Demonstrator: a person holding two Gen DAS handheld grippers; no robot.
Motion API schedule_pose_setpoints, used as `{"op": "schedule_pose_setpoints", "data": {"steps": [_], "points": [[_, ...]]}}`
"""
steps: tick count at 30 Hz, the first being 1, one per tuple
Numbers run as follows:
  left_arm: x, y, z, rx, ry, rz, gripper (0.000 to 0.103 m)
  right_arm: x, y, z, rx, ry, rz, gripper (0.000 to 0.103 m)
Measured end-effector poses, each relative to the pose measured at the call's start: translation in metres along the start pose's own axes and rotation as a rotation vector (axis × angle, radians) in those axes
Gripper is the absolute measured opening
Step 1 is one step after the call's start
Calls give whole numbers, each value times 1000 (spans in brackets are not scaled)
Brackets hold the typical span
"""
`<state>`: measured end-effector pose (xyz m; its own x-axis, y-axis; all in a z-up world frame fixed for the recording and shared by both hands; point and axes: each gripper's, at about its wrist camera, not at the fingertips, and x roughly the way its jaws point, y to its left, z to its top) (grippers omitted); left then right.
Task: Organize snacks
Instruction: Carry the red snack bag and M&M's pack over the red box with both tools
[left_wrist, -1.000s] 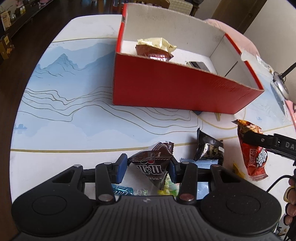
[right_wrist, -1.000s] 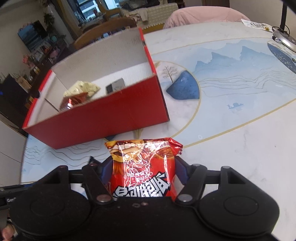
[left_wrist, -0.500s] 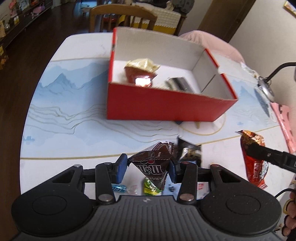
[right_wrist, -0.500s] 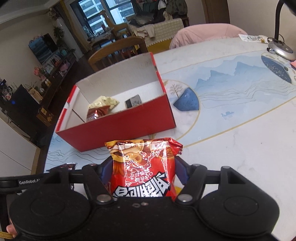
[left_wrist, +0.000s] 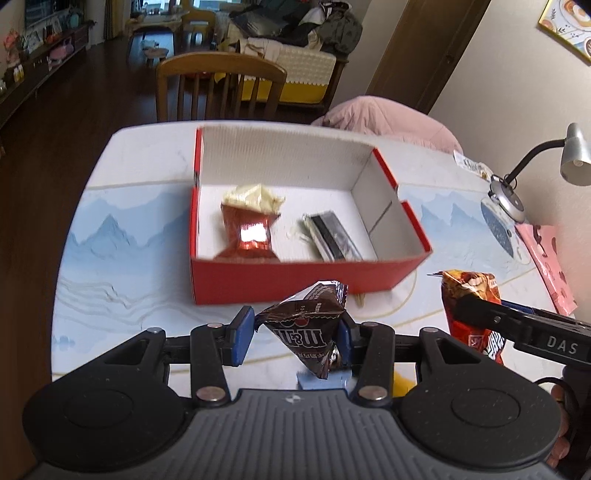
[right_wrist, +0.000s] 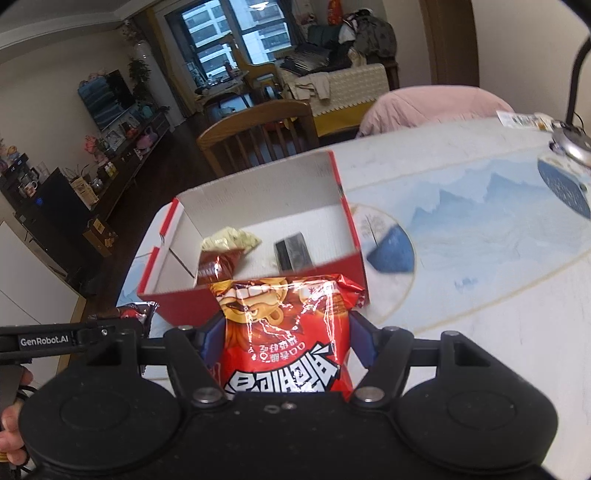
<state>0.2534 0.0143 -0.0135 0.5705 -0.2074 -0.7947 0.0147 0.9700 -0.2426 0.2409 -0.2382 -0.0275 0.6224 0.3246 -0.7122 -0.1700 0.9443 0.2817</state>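
My left gripper (left_wrist: 295, 334) is shut on a brown M&M's bag (left_wrist: 308, 328), held in the air in front of the red box (left_wrist: 295, 280). My right gripper (right_wrist: 286, 339) is shut on a red snack bag (right_wrist: 284, 328) with a cartoon face, also held above the table. From the left wrist view that red snack bag (left_wrist: 471, 310) hangs to the right. The red box (right_wrist: 173, 299) holds a red-and-gold wrapper (left_wrist: 249, 225) and a dark flat pack (left_wrist: 332, 240) on its white floor.
The table (left_wrist: 122, 258) carries a blue mountain print. A small desk lamp (left_wrist: 506, 195) and a pink sheet (left_wrist: 546, 258) sit at its right edge. A blue packet (left_wrist: 321, 380) lies under the left gripper. A wooden chair (left_wrist: 221, 88) stands behind the table.
Both grippers have risen with their bags still held. The box now appears farther and lower, so its inside shows fully. The snacks left on the table have dropped mostly out of sight.
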Motion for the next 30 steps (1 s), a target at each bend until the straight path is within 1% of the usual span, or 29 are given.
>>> {"op": "schedule_pose_setpoints", "data": {"steps": [7, 14, 22, 30], "points": [[-1, -3, 30, 10, -41, 27, 44, 18, 9, 34, -49, -16, 18, 67], [17, -2, 62, 13, -51, 75, 44, 45, 12, 66, -88, -18, 36, 67], [53, 1, 95, 19, -34, 132, 44, 83, 20, 94, -141, 4, 48, 67], [90, 4, 110, 38, 6, 191, 44, 121, 24, 102, -186, 55, 56, 67]]}}
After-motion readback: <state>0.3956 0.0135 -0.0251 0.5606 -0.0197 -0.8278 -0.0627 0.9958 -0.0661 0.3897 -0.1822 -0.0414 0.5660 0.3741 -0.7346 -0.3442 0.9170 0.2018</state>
